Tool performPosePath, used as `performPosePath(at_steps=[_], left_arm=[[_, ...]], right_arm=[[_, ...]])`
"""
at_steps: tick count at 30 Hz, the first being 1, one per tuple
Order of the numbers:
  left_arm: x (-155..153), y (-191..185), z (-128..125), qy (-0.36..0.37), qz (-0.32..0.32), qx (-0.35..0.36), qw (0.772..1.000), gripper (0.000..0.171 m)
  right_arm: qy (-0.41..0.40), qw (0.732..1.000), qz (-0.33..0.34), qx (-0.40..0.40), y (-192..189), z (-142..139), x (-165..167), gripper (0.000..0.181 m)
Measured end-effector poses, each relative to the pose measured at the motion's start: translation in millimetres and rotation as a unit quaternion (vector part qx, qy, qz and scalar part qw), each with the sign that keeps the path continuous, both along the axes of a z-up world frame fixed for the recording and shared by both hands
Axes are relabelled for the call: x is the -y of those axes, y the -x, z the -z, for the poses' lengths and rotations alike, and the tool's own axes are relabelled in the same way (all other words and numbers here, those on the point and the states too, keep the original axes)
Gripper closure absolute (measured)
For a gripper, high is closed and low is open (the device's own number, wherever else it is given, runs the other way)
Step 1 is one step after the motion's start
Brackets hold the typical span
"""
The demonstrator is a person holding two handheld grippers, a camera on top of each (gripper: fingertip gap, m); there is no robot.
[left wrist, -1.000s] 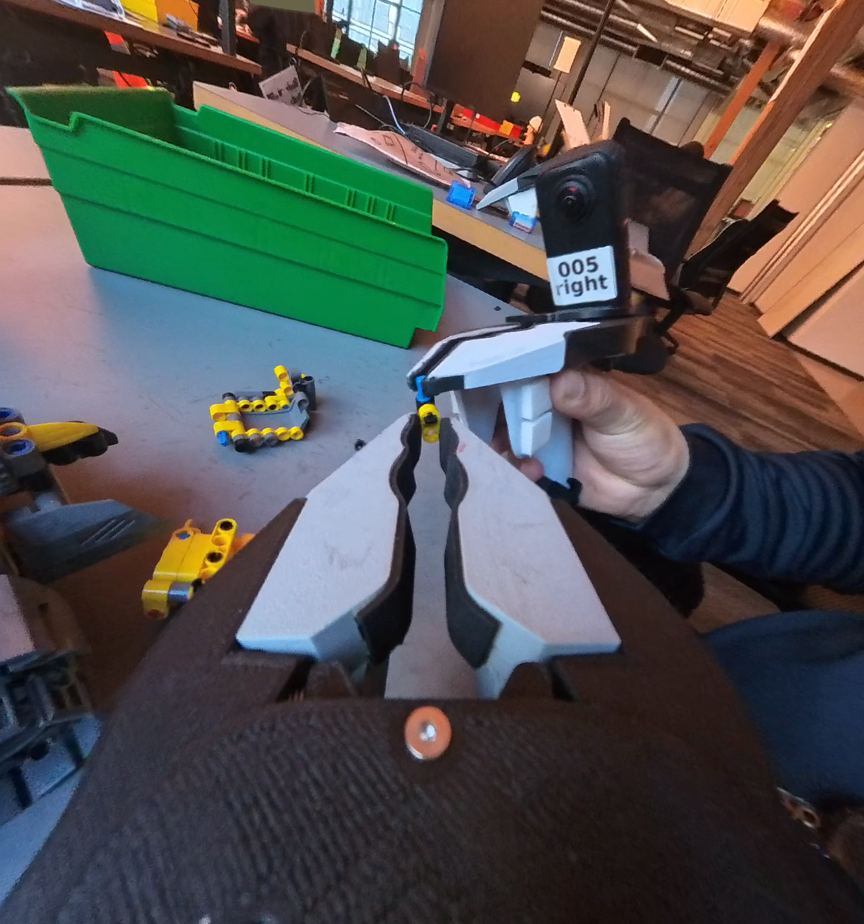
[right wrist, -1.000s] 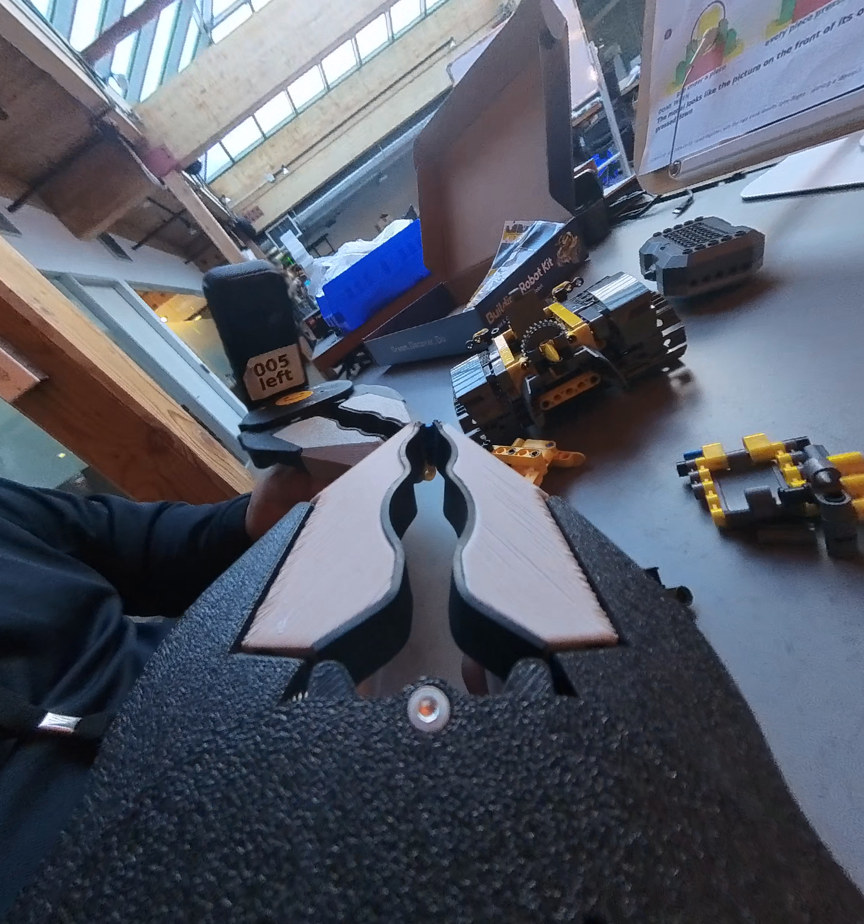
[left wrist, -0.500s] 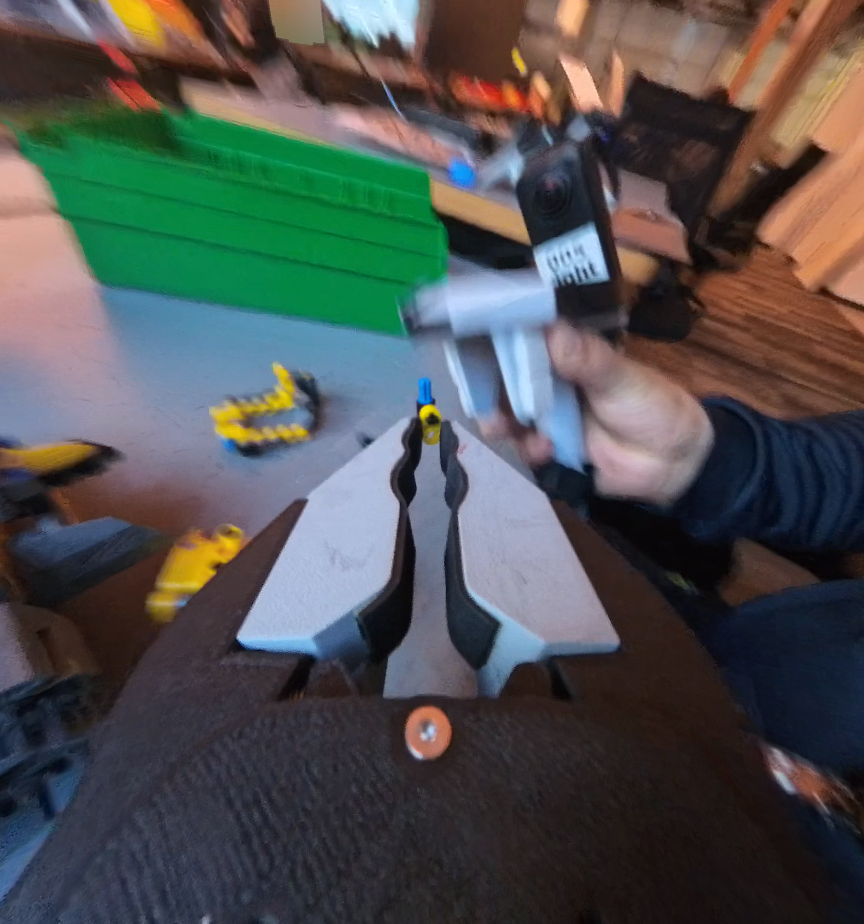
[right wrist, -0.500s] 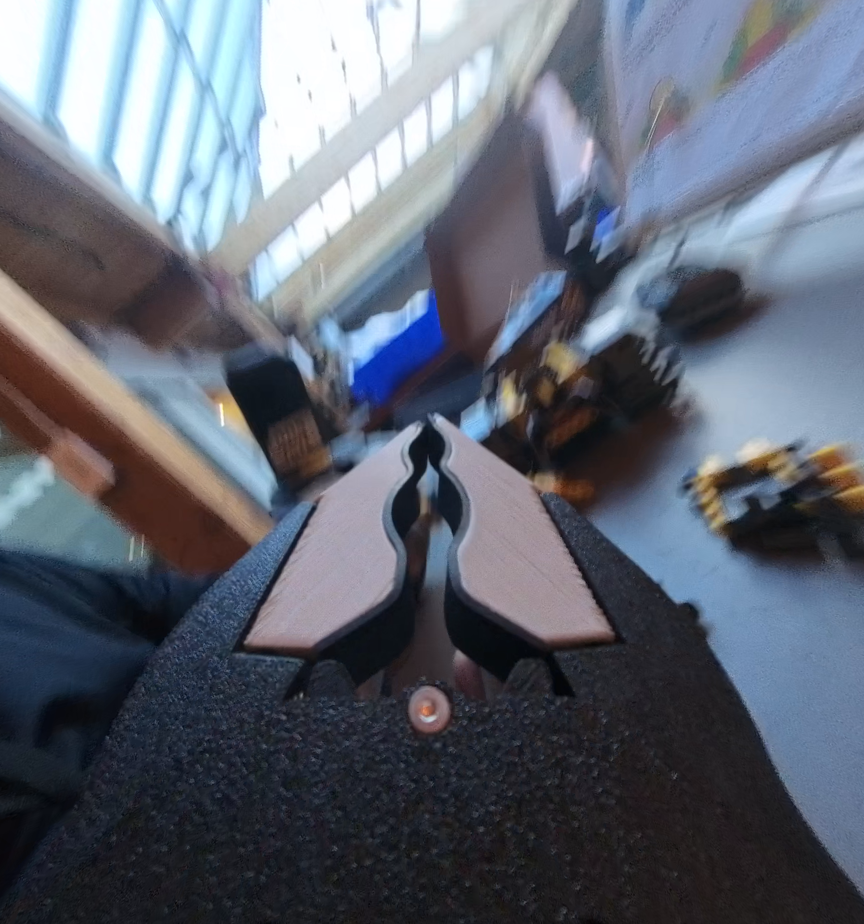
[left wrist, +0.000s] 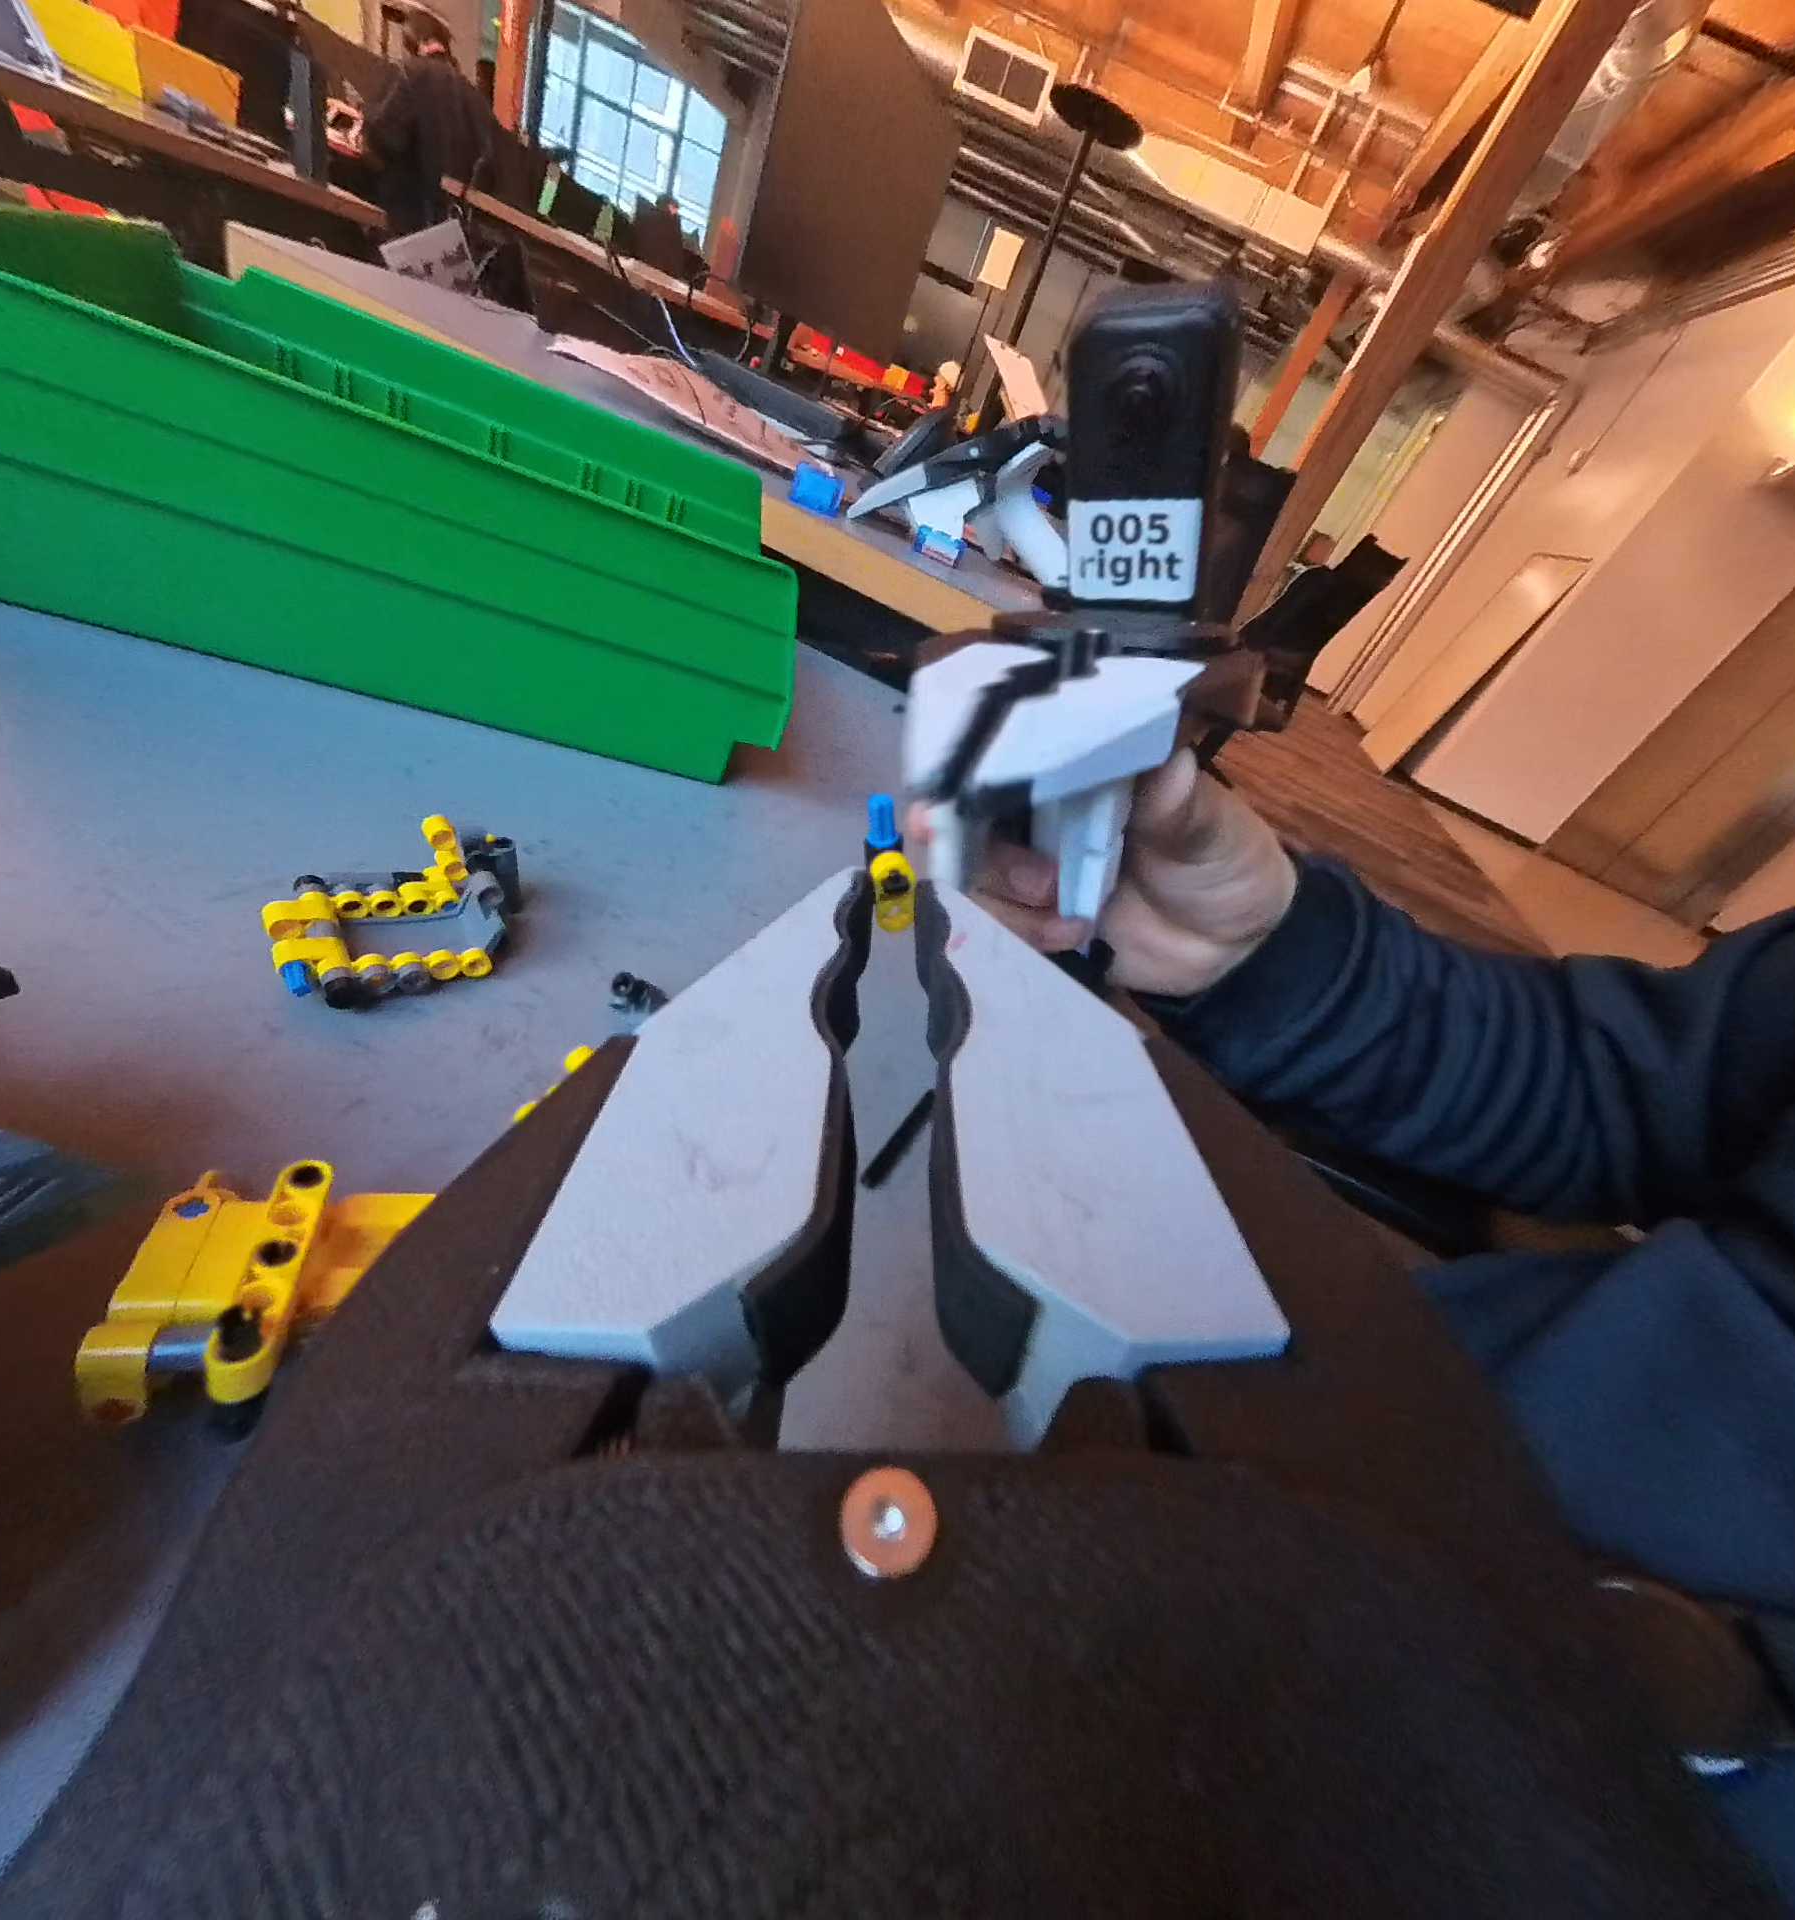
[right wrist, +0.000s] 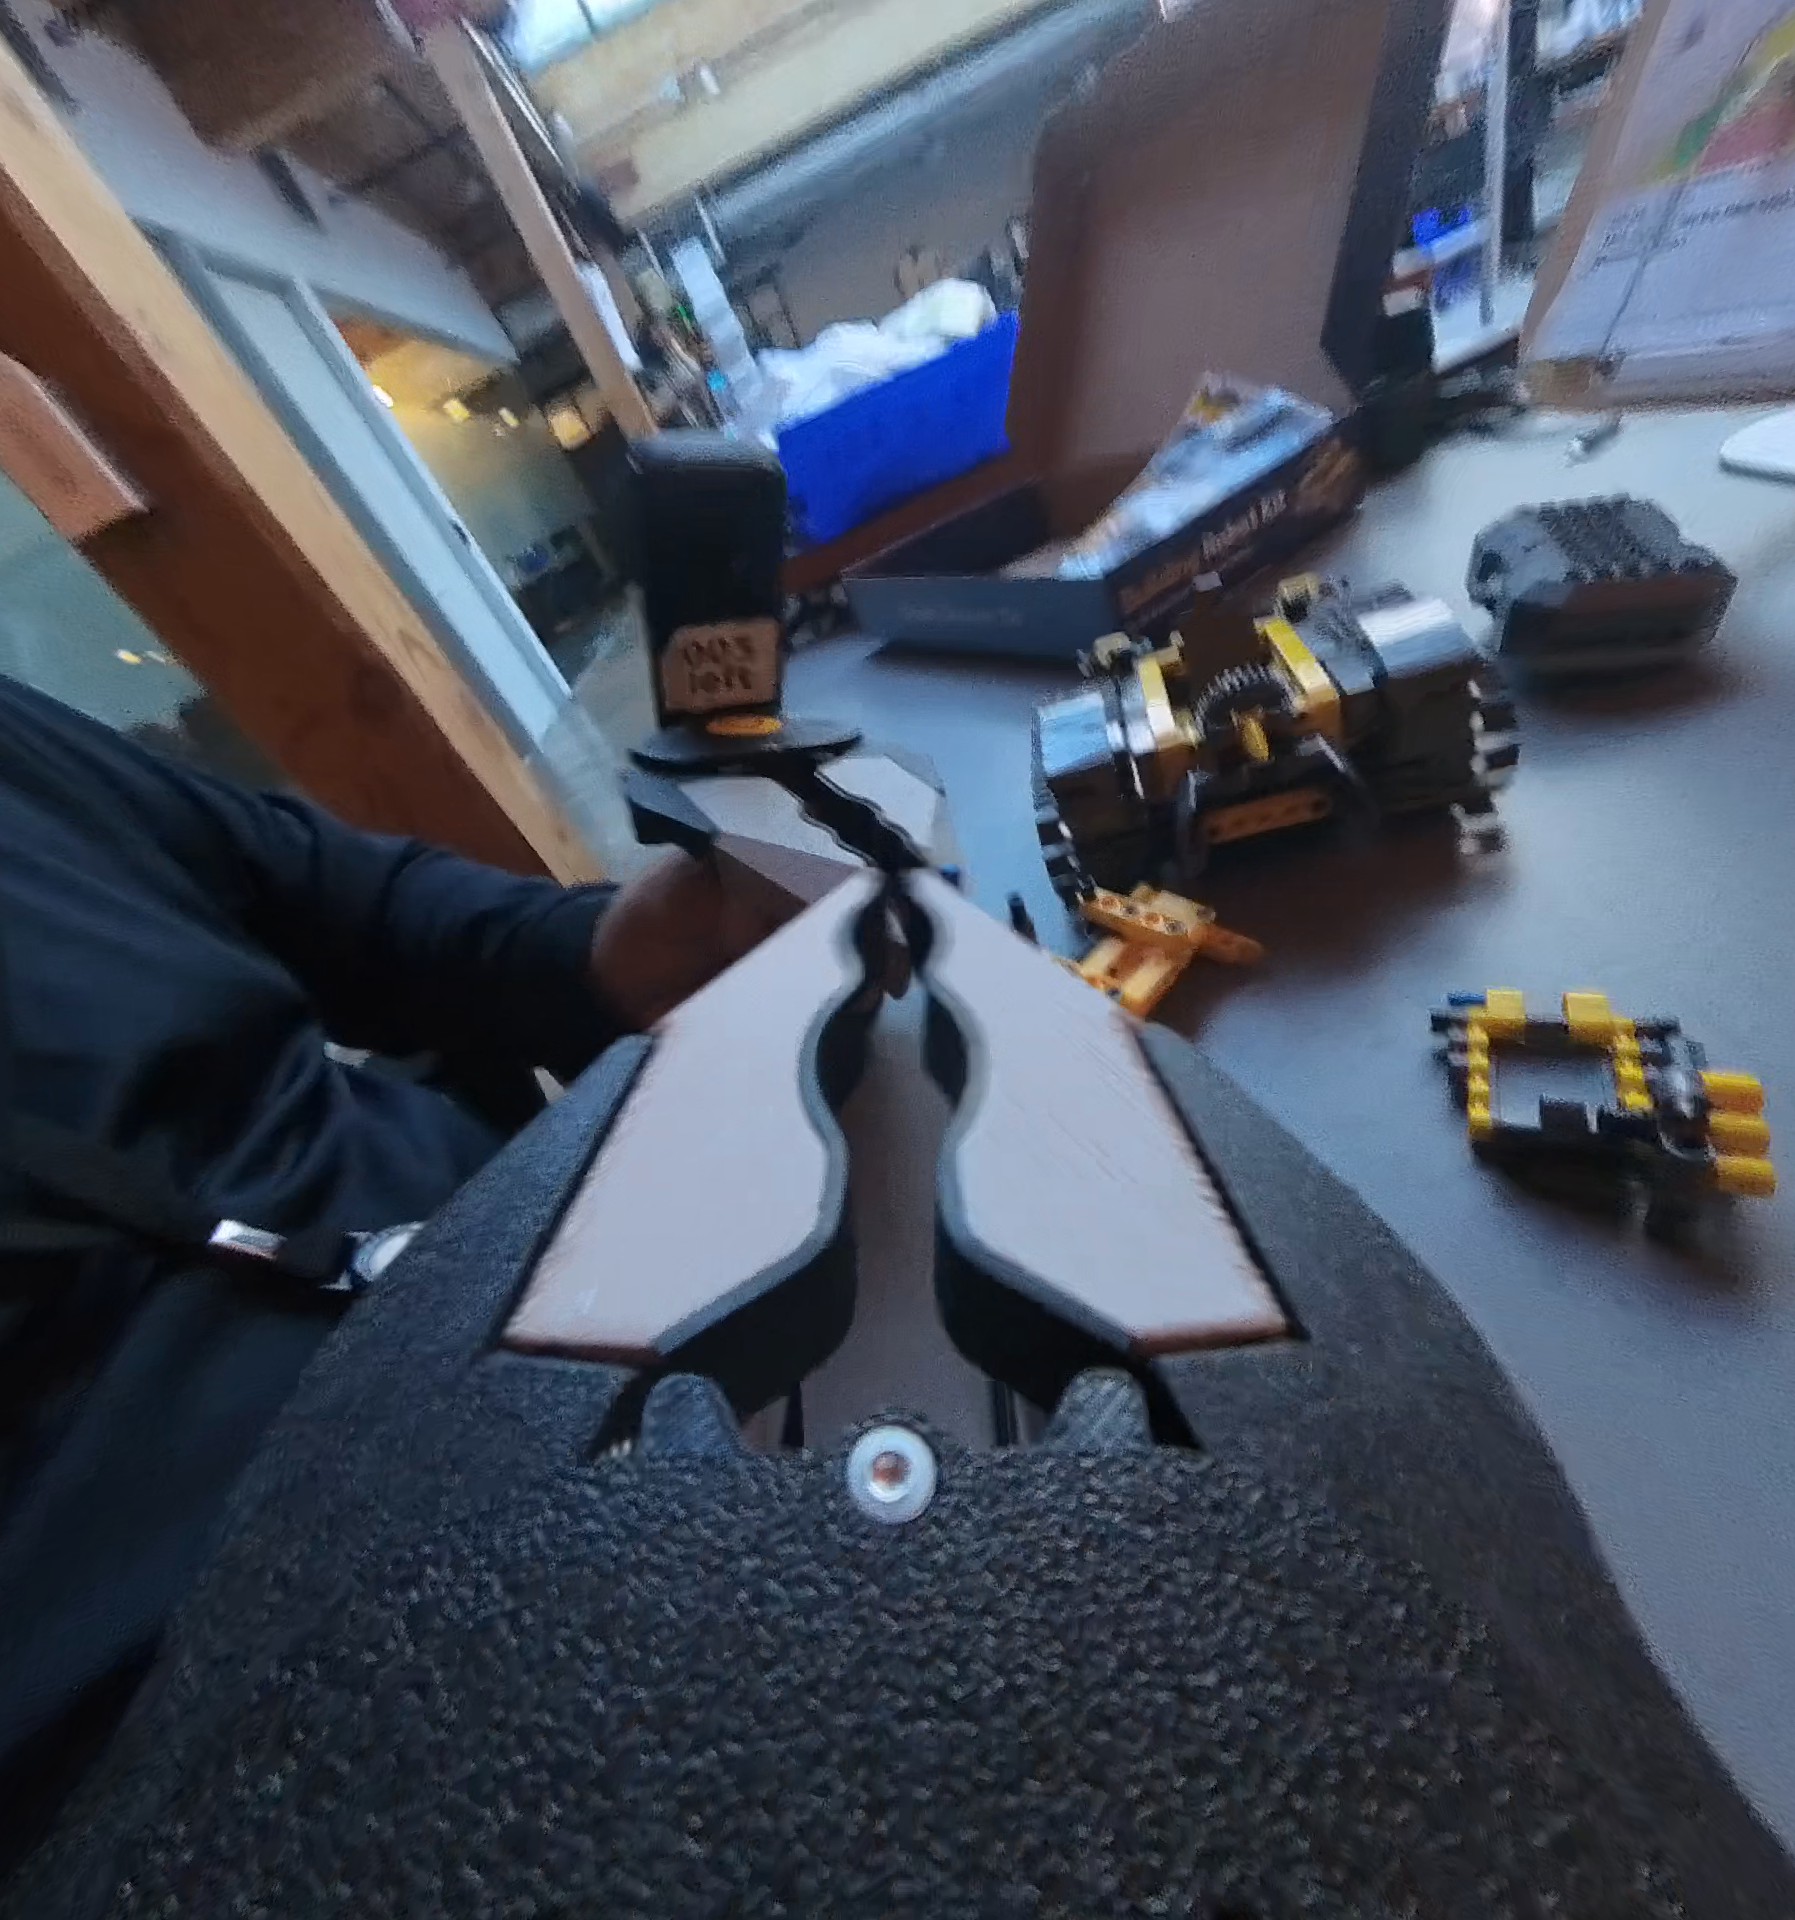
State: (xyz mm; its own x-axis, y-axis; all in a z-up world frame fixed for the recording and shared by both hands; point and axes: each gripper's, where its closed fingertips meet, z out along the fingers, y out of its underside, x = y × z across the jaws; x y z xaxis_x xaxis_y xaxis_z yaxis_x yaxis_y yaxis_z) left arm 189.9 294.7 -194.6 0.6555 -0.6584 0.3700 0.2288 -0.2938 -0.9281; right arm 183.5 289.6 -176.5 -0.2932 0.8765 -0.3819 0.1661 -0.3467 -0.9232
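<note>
My left gripper is shut on a small yellow connector with a blue pin standing up out of it, held above the grey table. My right gripper, held in a hand, is just right of the blue pin with its jaws together and points toward the left wrist camera. In the right wrist view my right gripper is shut with nothing clearly between its tips. The left gripper is right behind those tips.
A yellow-and-grey frame assembly, a yellow block piece and a small black pin lie on the table. A green bin stands behind. A black-and-yellow tracked model, a black part and a box lie further off. Only a small space, under 4 cm, lies between the two pairs of fingers. From the left gripper's tips to the yellow block piece is close to 12 cm. It is also in sight in the right wrist view.
My right gripper has come off the blue pin, moved slightly right and up, and turned to face the left camera. The left gripper still holds the connector and pin.
</note>
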Motion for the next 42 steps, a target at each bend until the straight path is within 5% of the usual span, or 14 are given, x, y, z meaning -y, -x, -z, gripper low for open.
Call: performPosePath(at_steps=[3, 9, 24, 27, 30, 42], left_arm=[[0, 2, -1, -0.011, -0.002, -0.016, 1.000, 0.165], [5, -5, -4, -0.020, 0.013, -0.022, 0.999, 0.166], [5, -4, -4, -0.001, 0.013, -0.013, 1.000, 0.165], [-3, 6, 2, -0.006, -0.039, -0.044, 0.998, 0.165], [-11, 15, -3, -0.008, -0.061, 0.008, 0.998, 0.165], [-28, 44, -19, -0.014, -0.096, 0.083, 0.992, 0.165]], right_arm=[[0.016, 0.999, 0.004, -0.049, -8, -20, -6, 0.181], [0.007, 1.000, 0.013, -0.020, 0, -11, -7, 0.164], [0.007, 1.000, 0.001, -0.003, 11, 5, 1, 0.181], [-0.013, 0.998, 0.058, 0.008, 20, 10, -8, 0.181], [-0.033, 0.993, 0.114, 0.008, 30, 6, -19, 0.181], [0.126, 0.982, 0.120, -0.069, 56, -13, -39, 0.181]])
